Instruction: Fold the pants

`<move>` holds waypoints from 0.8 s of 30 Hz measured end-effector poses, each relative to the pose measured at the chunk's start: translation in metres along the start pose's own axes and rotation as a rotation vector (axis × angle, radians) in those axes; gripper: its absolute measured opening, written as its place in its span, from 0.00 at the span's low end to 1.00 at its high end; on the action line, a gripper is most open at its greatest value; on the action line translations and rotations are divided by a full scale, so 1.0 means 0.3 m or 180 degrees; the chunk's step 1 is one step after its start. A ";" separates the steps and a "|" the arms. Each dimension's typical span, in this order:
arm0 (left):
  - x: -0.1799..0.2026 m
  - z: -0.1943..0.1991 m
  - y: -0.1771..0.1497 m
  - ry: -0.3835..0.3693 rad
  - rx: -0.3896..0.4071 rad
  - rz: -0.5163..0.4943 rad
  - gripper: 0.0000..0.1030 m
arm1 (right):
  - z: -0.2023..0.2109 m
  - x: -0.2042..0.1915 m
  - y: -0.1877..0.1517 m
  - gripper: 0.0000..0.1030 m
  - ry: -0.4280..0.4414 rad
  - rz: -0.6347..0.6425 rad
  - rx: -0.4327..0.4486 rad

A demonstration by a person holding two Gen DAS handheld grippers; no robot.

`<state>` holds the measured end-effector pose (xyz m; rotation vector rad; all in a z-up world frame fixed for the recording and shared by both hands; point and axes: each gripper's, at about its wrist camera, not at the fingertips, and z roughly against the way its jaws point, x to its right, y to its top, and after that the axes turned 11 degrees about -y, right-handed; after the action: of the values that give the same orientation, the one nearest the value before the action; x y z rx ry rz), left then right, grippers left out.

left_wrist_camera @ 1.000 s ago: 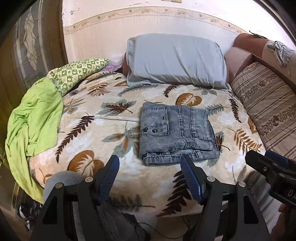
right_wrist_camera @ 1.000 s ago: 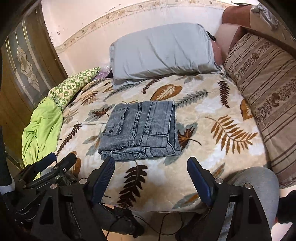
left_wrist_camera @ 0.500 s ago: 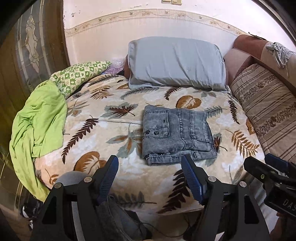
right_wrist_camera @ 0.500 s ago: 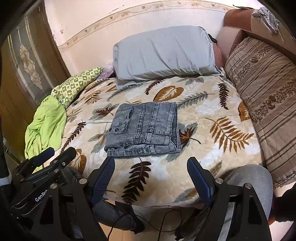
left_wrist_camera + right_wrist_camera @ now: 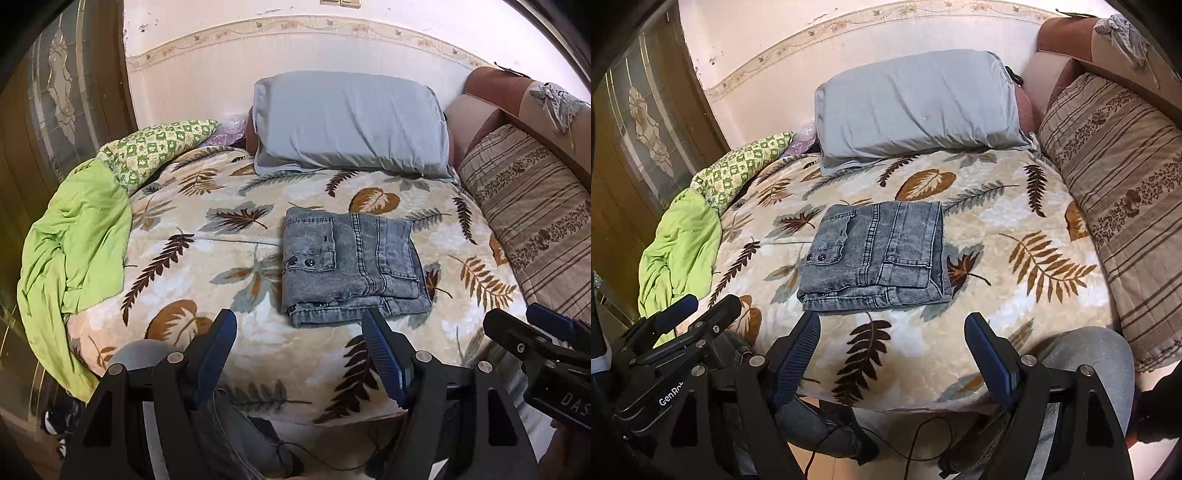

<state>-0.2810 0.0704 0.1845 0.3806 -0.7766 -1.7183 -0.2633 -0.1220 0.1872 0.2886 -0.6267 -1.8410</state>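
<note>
I see the pants [image 5: 351, 269] folded into a compact grey denim rectangle, lying flat mid-bed on the leaf-print blanket [image 5: 207, 266], in front of the grey pillow [image 5: 351, 122]. Left gripper [image 5: 299, 325] jaws spread, nothing between them. Right gripper [image 5: 892, 328] same (both hang near the bed's front edge, clear of the denim).
</note>
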 end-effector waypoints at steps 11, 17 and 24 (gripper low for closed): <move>0.006 0.004 0.002 0.0006 -0.0002 -0.0006 0.68 | 0.004 -0.009 -0.001 0.79 0.0014 0.0038 0.0016; 0.004 0.001 0.003 0.0004 -0.0016 -0.0001 0.68 | -0.001 -0.007 -0.004 0.79 0.0027 0.0027 -0.0017; 0.007 0.002 0.002 0.0016 -0.0015 -0.0001 0.68 | 0.000 -0.007 -0.006 0.79 0.0023 0.0019 -0.0031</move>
<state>-0.2817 0.0687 0.1857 0.3817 -0.7688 -1.7185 -0.2639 -0.1197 0.1860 0.2866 -0.6131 -1.8361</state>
